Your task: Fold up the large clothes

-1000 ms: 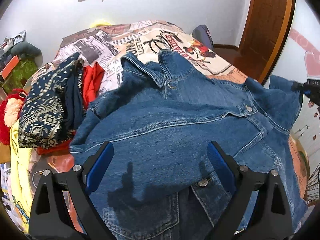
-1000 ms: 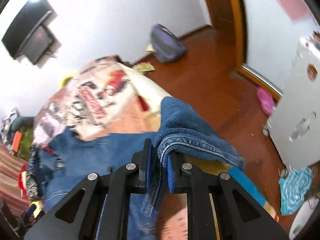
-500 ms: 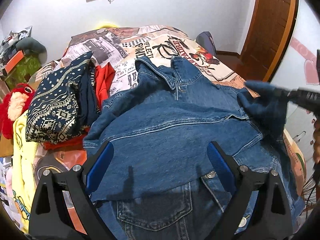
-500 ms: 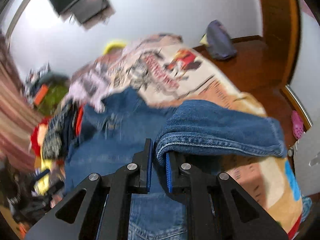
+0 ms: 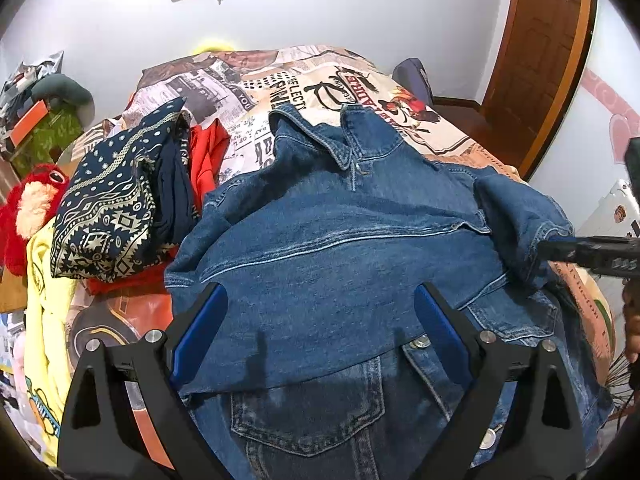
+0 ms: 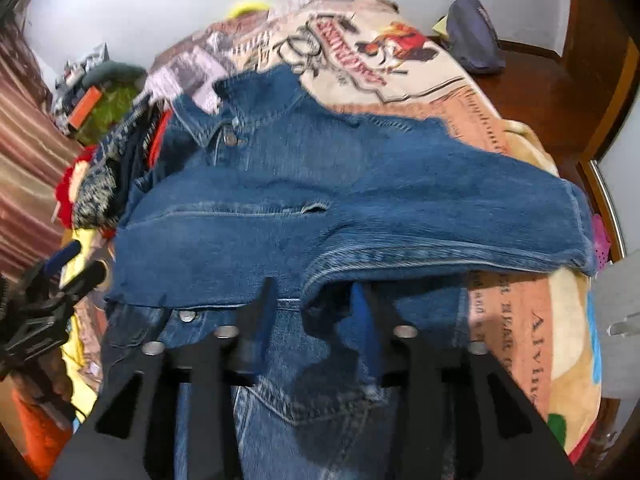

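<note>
A blue denim jacket (image 5: 340, 240) lies front up on the printed bedspread (image 5: 320, 80), collar at the far end. Its left sleeve is folded across the chest. My left gripper (image 5: 320, 300) hovers open just above that folded sleeve, nothing between its fingers. The right sleeve (image 6: 460, 216) is draped across the jacket from the right. My right gripper (image 6: 316, 304) has its jaws opening, with the sleeve's cuff edge loose between them and the pads off the cloth. In the left wrist view the right gripper (image 5: 592, 252) sits at the cuff (image 5: 520, 220).
Beside the jacket on the left is a pile: a navy patterned cloth (image 5: 108, 216), a red garment (image 5: 208, 152), a yellow garment (image 5: 44, 292) and a red plush toy (image 5: 28, 204). A purple bag (image 6: 476, 36) lies on the wooden floor (image 6: 560, 92) by the door (image 5: 552, 40).
The right gripper carried the right sleeve from beside the bed over onto the jacket, rolled, and its jaws parted off the cuff. The left gripper stayed put and open.
</note>
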